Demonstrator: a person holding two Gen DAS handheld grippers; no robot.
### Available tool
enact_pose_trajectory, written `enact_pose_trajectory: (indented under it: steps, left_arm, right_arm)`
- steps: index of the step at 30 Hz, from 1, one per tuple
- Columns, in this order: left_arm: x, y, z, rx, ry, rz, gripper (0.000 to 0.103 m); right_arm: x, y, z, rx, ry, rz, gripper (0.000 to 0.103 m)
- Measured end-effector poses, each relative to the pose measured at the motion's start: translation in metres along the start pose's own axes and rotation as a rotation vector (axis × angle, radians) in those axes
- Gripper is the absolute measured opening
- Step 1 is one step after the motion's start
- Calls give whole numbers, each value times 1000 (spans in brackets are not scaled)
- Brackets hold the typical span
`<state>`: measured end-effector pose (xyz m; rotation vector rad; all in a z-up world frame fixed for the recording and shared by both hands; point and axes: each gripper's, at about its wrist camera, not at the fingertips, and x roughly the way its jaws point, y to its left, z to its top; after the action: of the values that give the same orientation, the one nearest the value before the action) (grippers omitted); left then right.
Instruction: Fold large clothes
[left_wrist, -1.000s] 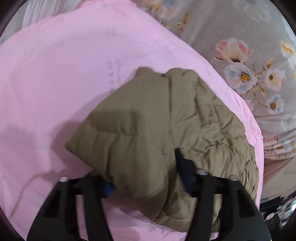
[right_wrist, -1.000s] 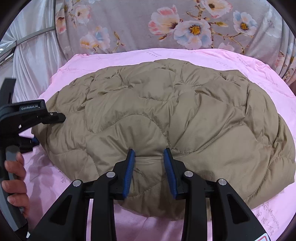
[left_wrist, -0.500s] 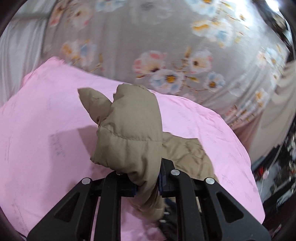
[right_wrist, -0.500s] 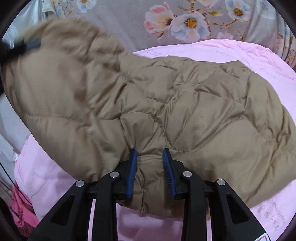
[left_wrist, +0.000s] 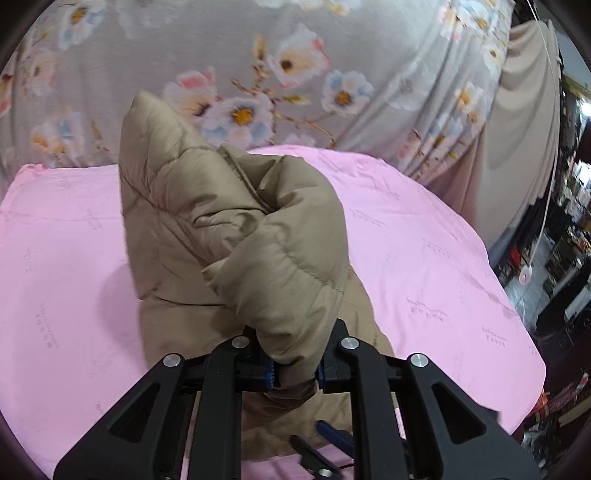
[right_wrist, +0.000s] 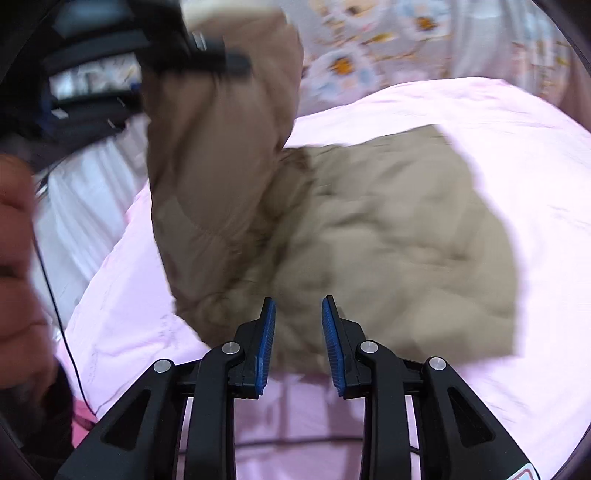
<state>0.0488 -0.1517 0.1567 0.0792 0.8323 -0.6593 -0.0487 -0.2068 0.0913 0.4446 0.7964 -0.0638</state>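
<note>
Pink quilted bedspread (right_wrist: 498, 192): work surface.
Tan quilted puffer jacket (right_wrist: 388, 240): body lies flat on the spread, ahead of the right gripper; one edge raised at the left, hanging down from the lifted grip.
Left gripper (left_wrist: 293, 373): clamped on a bunched jacket fold, held above the spread.
Right gripper (right_wrist: 297, 332): jaws apart, empty, at the jacket's near hem; nearer to the flat part.
</note>
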Motion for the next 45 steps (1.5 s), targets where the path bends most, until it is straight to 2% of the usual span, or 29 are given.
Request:
enact_pose_trajectory:
  steps: [5,10,13,15,18,20,23,25,27,29,31,34,35,36,38,39,41,43,45]
  left_arm:
    - [58,-48,-21,73,114,-29,14]
    - [103,-75,-49,121,199,-15,15]
    - [110,-81,-54,126,227,0,17]
    - [100,-76,-49,80,242,-28,23]
    - [70,-68,-35,29,221,-92,47]
    - [36,-58,-23,10,151,-88,80]
    - [-12,-37,-4,-29,15,-94,92]
    - [-39,-14,12,-48,-71,0,92]
    - [-47,10,23,-81,-98,113,92]
    - [-44,36,30,-134,-89,179,92]
    - [-32,62,37,-193,-65,221,91]
    - [-10,85,43,-230,-34,261,91]
    - [-3,90,45,-234,-23,269,90]
    - [7,88,47,-233,-15,274,90]
    - [15,86,50,-224,-8,261,88]
    - [21,83,53,-218,-2,254,86]
    - [32,71,56,-180,-12,239,85]
    - [44,55,60,-154,-8,218,85]
    - [68,34,63,-109,21,200,83]
  right_arm:
    - [-28,-37,-1,39,-38,-110,29]
    - [-38,-58,-5,25,-55,-211,30]
    - [-41,-75,-8,49,-44,-240,32]
    - [-49,-86,-10,74,-48,-254,32]
    - [-65,-100,-5,95,-81,-263,40]
    - [-77,-96,3,83,-123,-258,47]
    - [-91,-85,25,34,-197,-236,59]
    - [-95,-77,44,10,-229,-204,61]
    - [-91,-68,65,0,-247,-162,63]
    - [-82,-58,82,-14,-234,-134,69]
    - [-60,-54,102,-44,-186,-123,69]
    - [-21,-56,116,-54,-124,-172,69]
    - [-8,-62,117,-37,-84,-169,66]
    - [3,-70,115,-9,-44,-158,44]
    - [15,-88,108,71,13,-82,18]
    - [10,-98,102,120,6,-50,16]
    - [-8,-111,88,148,-41,-47,11]
    - [-21,-120,71,159,-60,-94,11]
    - [-20,-128,57,155,-42,-146,11]
